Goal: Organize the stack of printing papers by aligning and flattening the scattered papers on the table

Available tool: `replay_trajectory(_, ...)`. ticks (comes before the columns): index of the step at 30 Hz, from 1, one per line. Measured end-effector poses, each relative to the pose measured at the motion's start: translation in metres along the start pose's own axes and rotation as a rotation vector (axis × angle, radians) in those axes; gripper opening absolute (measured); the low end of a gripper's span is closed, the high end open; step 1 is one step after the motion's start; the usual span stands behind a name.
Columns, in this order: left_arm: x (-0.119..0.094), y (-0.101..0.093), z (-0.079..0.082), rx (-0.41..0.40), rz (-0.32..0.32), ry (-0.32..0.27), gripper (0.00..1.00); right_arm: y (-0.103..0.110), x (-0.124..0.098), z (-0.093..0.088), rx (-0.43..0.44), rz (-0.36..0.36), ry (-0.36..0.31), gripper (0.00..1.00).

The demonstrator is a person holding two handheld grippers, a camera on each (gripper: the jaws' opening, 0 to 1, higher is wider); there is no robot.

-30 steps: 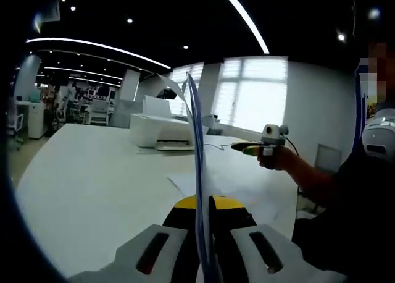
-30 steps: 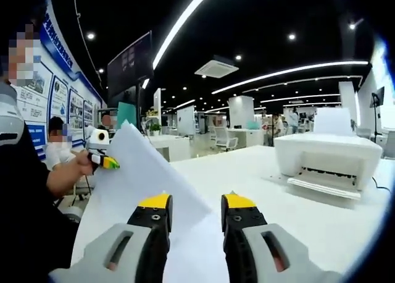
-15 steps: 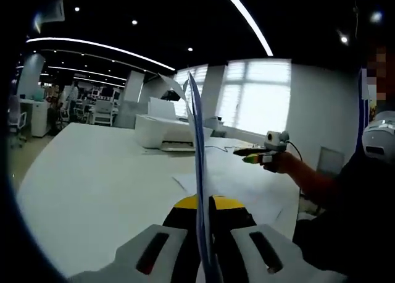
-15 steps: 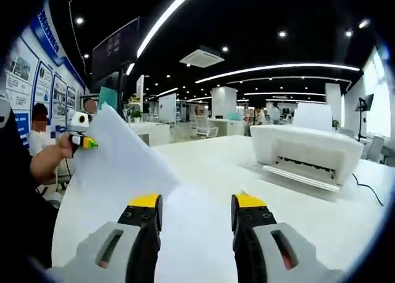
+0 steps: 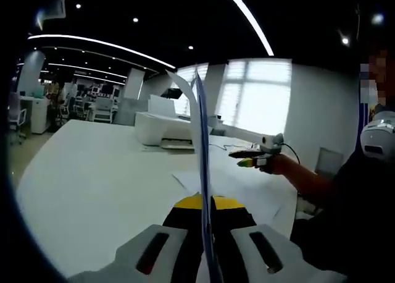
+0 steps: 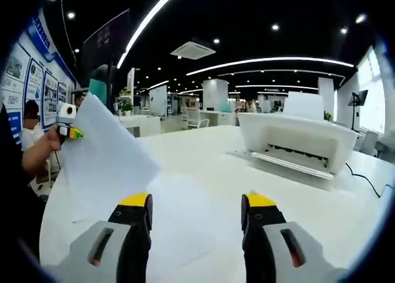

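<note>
The white surface [image 6: 203,165] carries a white printer [image 6: 290,138] at its far side and loose papers [image 5: 247,187] lying flat nearer the person. In the left gripper view the held sheet [image 5: 200,147] stands edge-on, a thin upright line; the right gripper view shows its broad face. The left tongs [image 5: 204,204] are clamped on that sheet's lower edge. The right tongs [image 6: 197,204] stand wide apart above the surface, gripping nothing.

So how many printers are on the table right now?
1: the white printer sits on the far side of the table, beyond the right tool. None other visible.
</note>
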State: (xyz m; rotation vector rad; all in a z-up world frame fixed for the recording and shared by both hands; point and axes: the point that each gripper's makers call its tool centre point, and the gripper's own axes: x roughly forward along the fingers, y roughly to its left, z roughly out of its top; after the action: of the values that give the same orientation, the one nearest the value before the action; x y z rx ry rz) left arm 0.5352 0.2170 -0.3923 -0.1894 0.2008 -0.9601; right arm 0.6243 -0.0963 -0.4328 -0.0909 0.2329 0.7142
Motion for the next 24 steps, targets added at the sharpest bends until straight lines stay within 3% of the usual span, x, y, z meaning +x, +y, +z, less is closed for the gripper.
replay_trajectory(11,0.002,-0.002,-0.003,-0.007,-0.006,0.004,0.07,-0.006,0.014,-0.014,0.013,-0.023,0.036,0.6)
replay_trajectory(24,0.002,-0.005,-0.004,-0.011,-0.011,0.007,0.07,-0.029,0.027,-0.015,0.047,-0.059,0.033,0.62)
